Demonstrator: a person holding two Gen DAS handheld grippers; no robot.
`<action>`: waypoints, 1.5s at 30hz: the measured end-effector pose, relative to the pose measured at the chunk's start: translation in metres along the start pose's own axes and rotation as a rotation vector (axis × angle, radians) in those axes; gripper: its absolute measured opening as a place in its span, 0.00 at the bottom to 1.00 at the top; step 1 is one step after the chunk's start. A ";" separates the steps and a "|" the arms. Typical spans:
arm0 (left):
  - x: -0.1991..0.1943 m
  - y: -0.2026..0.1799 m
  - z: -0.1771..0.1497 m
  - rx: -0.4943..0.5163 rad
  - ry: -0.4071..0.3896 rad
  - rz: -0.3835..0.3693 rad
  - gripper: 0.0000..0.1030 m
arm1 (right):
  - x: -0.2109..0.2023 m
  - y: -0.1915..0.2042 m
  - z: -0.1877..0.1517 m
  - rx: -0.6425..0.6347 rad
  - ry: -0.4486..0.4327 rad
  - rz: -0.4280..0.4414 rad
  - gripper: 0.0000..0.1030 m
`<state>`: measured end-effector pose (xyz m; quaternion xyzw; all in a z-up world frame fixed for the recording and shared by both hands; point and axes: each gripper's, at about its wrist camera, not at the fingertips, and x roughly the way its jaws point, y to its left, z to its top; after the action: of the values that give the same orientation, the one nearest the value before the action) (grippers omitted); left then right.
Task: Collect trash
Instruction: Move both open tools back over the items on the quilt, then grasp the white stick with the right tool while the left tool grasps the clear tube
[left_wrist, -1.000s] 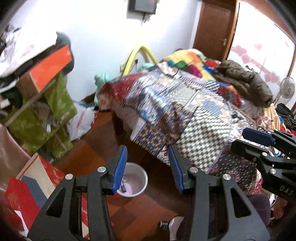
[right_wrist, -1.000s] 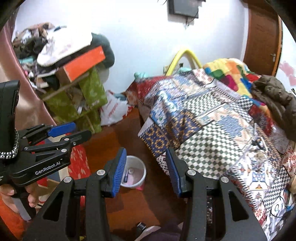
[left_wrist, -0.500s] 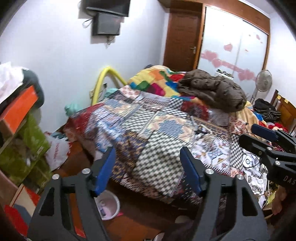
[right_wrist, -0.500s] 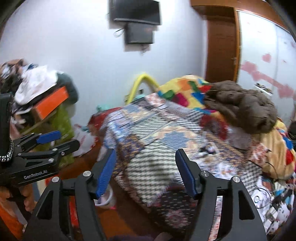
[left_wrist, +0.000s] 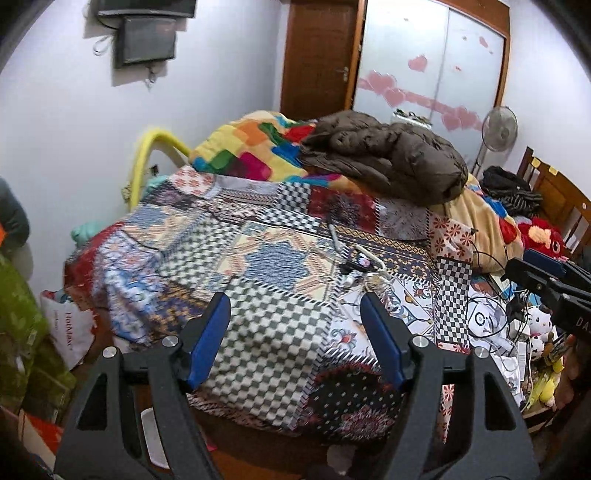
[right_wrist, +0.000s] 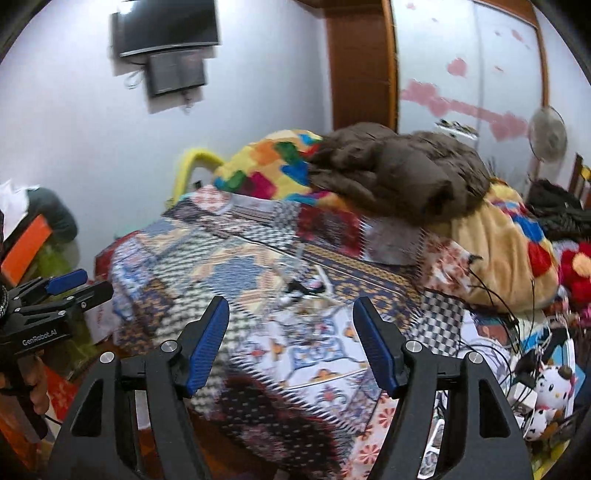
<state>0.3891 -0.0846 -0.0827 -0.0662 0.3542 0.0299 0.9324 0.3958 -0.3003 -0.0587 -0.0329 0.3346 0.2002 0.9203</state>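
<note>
Low in the left wrist view, the left gripper (left_wrist: 295, 332) hangs over the near edge of the bed with its 2 blue-padded fingers (left_wrist: 207, 341) well apart and nothing between them; they have just been opening. In the right wrist view the right gripper (right_wrist: 290, 334) stands the same way, fingers (right_wrist: 207, 343) apart and empty, also lately widened. Each gripper shows at the edge of the other's view: the right one at the right edge, the left one at the left edge with a hand (right_wrist: 26, 373) under it.

Beneath the left gripper, at the bottom left of the frame, part of a white bin (left_wrist: 153, 432) shows on the wooden floor. Beyond the fingertips the patchwork bedspread (left_wrist: 266, 266) covers the bed, and a small cluster of litter and cables (left_wrist: 360, 267) lies on it at frame centre, just past the right finger. Which pieces there are trash is too small to tell. Farther back lie a colourful blanket (left_wrist: 255, 147) and a brown jacket (left_wrist: 388, 151). At the far wall are a wooden door (left_wrist: 319, 59), a wardrobe with pink hearts (left_wrist: 436, 74) and a fan (left_wrist: 498, 129).
</note>
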 end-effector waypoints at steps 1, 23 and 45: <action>0.014 -0.005 0.003 0.006 0.015 -0.010 0.70 | 0.005 -0.010 0.000 0.012 0.008 -0.006 0.64; 0.250 -0.050 0.038 -0.032 0.207 -0.082 0.70 | 0.178 -0.088 -0.009 0.129 0.201 -0.012 0.64; 0.350 -0.067 0.037 -0.148 0.321 -0.060 0.32 | 0.280 -0.084 -0.010 0.201 0.340 0.189 0.10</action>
<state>0.6820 -0.1424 -0.2815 -0.1493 0.4932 0.0170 0.8568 0.6181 -0.2823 -0.2487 0.0573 0.5047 0.2427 0.8265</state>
